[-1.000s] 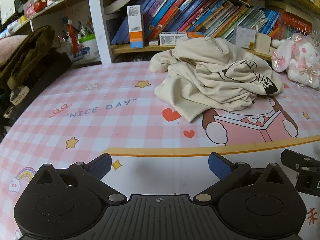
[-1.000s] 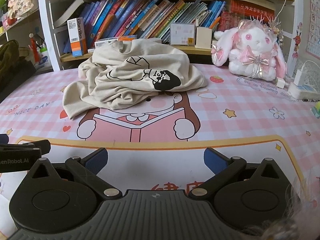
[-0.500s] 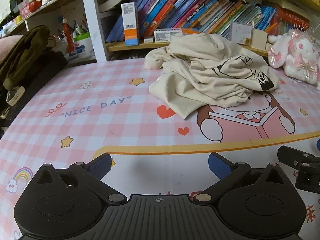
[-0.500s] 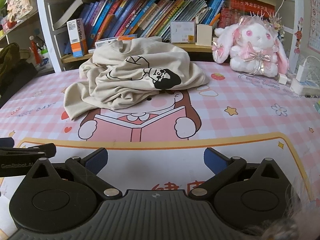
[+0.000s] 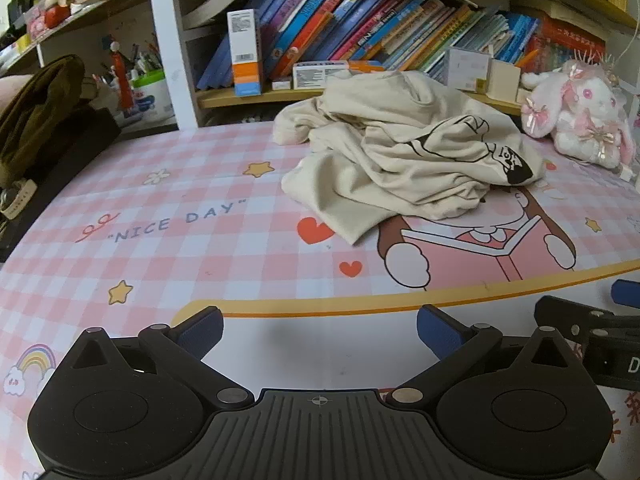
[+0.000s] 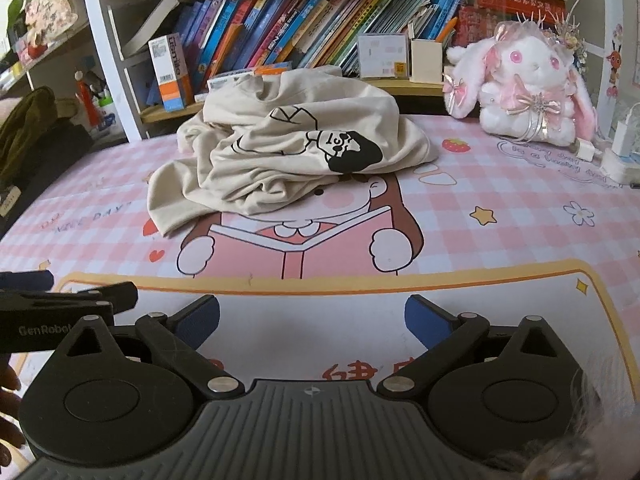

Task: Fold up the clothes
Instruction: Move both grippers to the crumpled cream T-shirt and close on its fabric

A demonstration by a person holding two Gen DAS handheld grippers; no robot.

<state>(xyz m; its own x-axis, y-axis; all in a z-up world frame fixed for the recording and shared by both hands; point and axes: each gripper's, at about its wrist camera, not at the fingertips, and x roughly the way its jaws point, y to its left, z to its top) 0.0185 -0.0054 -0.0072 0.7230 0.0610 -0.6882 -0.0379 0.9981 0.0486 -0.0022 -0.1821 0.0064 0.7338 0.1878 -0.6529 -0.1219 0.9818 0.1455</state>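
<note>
One cream T-shirt (image 5: pixel 404 168) with a black cartoon print lies crumpled in a heap on the pink checked mat (image 5: pixel 200 248). Behind the T-shirt runs one bookshelf (image 6: pixel 304 36); beside it, to the right, sits one white plush bunny (image 6: pixel 524 88). Near the mat's front edge, well apart from the T-shirt, two grippers, left gripper (image 5: pixel 320 326) and right gripper (image 6: pixel 312 318), hold their jaws wide with nothing between them.
</note>
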